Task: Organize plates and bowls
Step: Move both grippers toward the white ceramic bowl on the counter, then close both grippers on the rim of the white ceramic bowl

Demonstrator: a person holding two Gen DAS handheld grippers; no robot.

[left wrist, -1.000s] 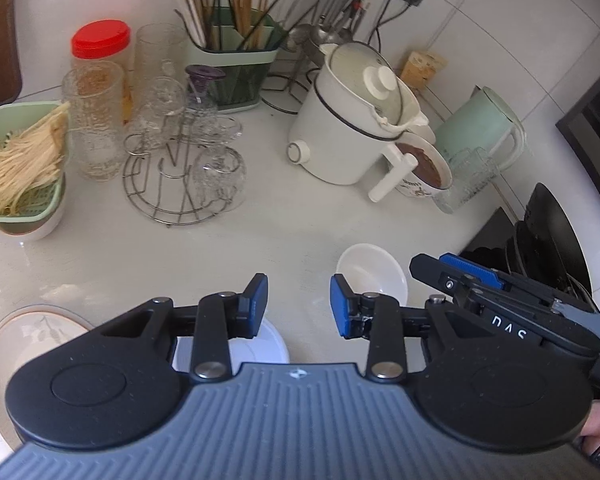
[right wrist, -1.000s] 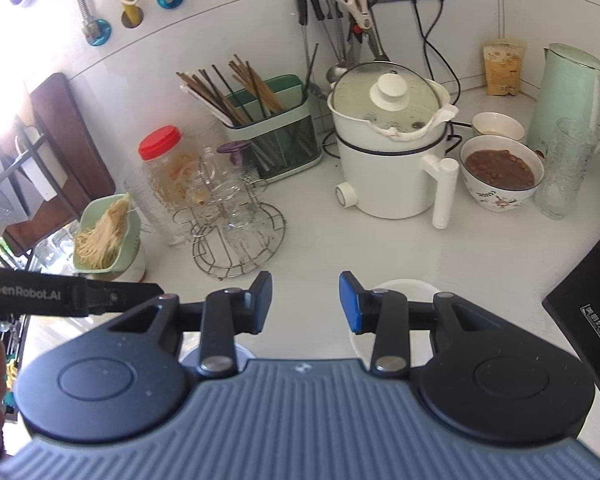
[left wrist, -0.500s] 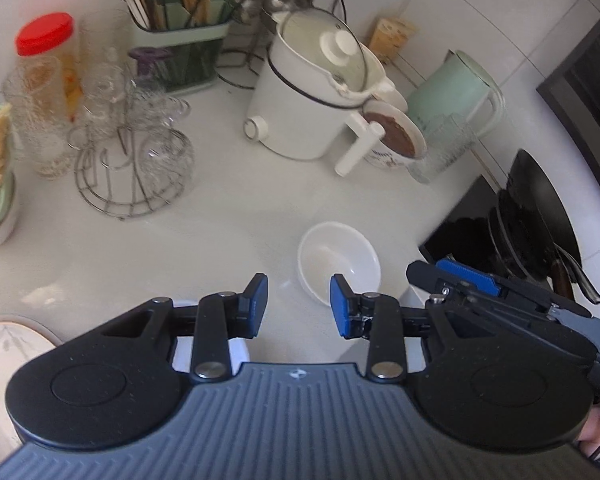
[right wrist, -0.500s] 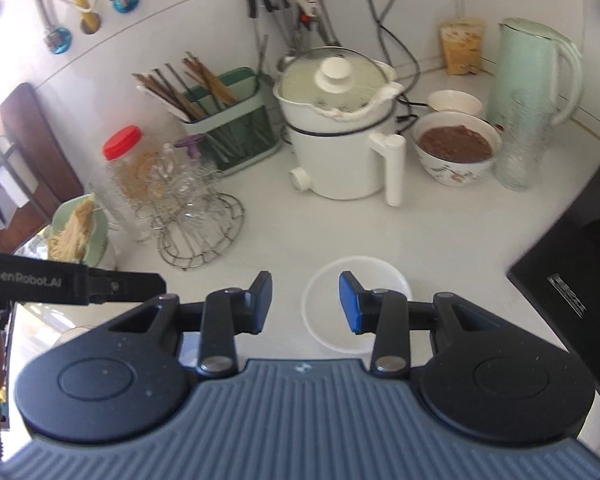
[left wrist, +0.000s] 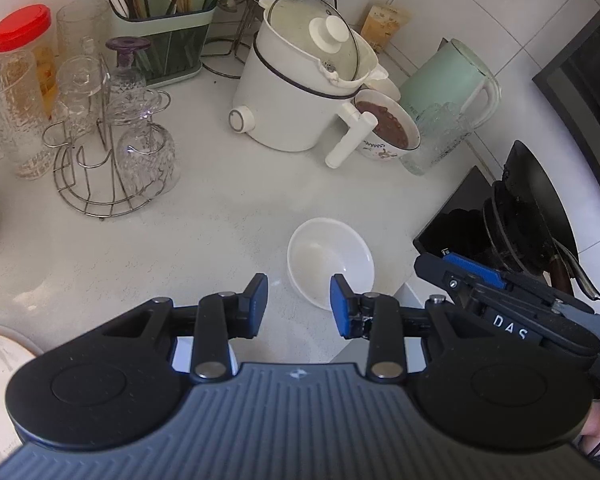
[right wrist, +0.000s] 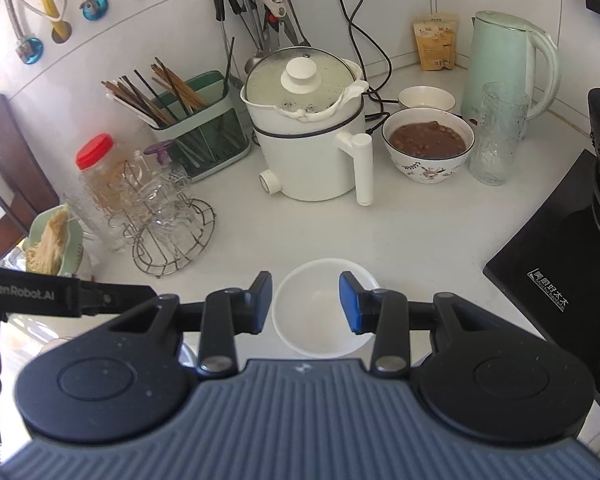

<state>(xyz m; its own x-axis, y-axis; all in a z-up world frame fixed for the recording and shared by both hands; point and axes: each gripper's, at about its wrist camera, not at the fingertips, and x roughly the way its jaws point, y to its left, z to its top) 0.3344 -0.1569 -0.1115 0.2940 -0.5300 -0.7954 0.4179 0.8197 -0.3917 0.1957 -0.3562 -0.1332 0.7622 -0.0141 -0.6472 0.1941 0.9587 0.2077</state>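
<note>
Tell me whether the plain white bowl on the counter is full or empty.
Empty: the white bowl stands upright on the counter, its bare white inside showing in both views.

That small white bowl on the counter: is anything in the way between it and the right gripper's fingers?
Nothing visible. The white bowl sits alone on bare counter, straight ahead of the open right gripper; the pot and glass rack stand well behind it.

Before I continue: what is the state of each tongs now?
Left tongs: open, holding nothing.
Right tongs: open, above the white bowl, holding nothing.
</note>
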